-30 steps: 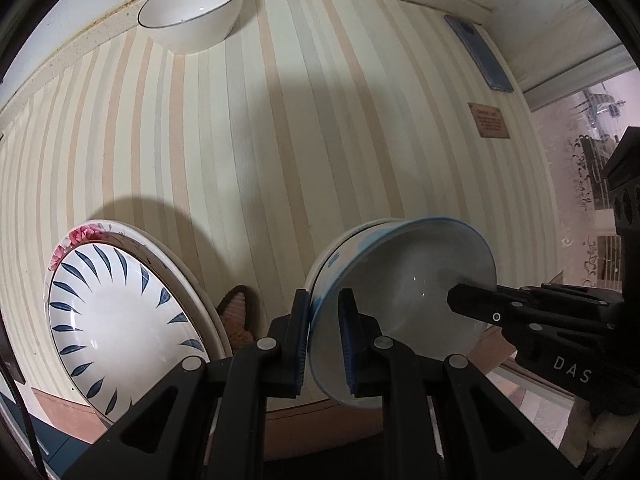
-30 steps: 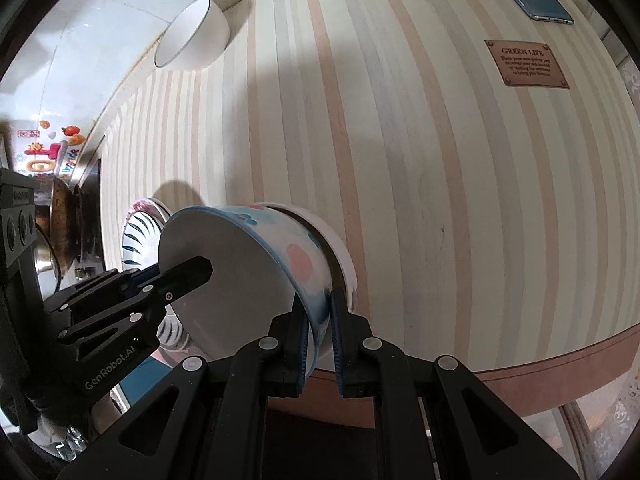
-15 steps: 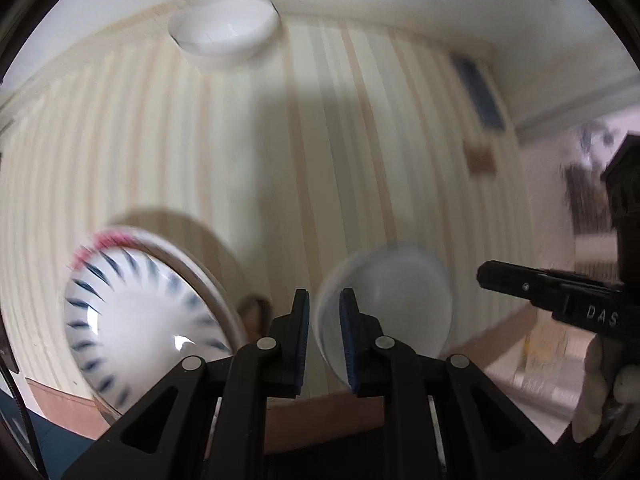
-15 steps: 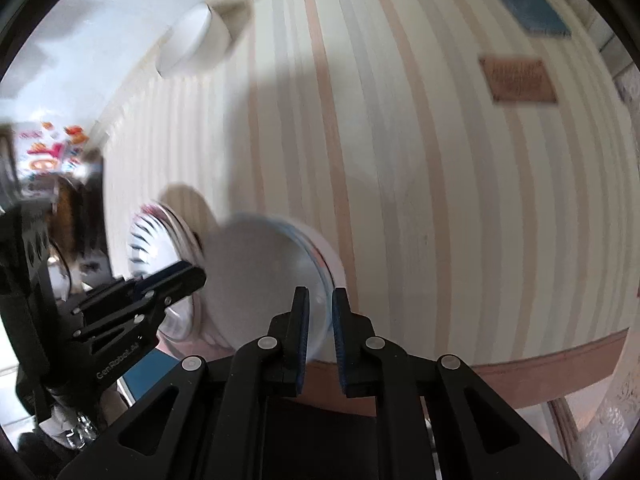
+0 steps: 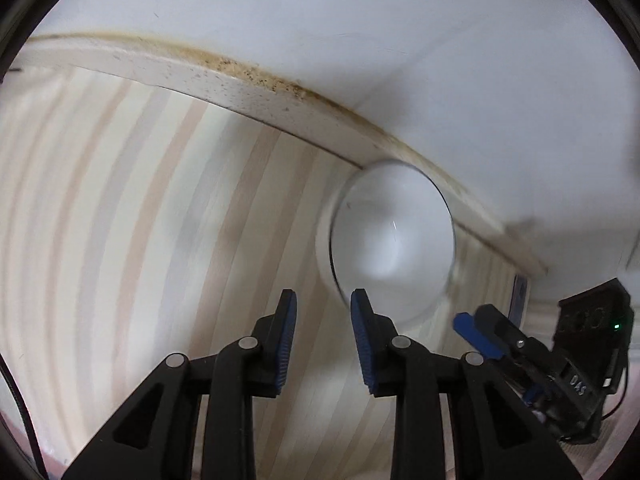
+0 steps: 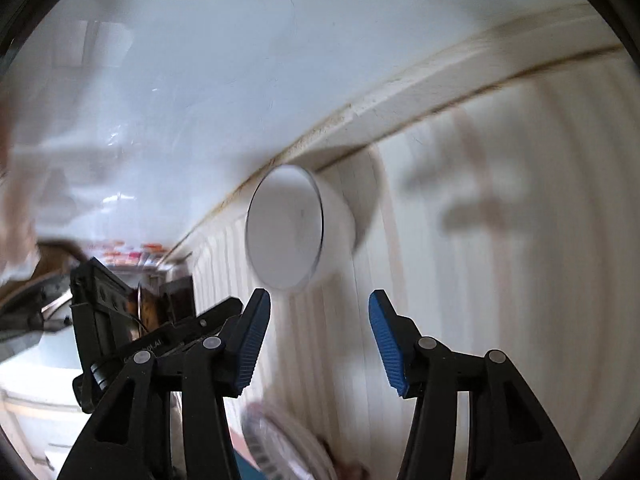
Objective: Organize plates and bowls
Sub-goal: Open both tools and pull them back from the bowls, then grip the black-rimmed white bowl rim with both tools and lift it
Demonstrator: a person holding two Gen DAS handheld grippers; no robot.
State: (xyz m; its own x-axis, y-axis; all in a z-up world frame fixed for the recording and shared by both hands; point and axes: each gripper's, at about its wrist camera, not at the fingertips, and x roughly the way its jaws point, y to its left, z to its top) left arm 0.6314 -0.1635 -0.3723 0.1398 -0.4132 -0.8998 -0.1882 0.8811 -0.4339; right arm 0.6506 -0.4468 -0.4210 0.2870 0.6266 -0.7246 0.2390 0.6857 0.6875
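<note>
A plain white bowl with a thin dark rim stands on the striped table, against the table's back edge by the wall. My left gripper hovers just short of the bowl's near left side. Its jaws are opening, a narrow gap with nothing between them. In the right wrist view the same bowl lies just beyond my right gripper, whose jaws are opening wide and are empty. The two grippers are close together: the right one shows at the lower right, the left one at the lower left.
A white wall rises right behind the bowl, along a pale raised ledge. The blurred rim of a blue-patterned plate shows near the bottom edge. A dark phone lies by the far right.
Both grippers let go of the blue-rimmed bowl, left it by the plates and swung across the table to the white bowl at the back edge. Both sets of jaws opened, the right one wider.
</note>
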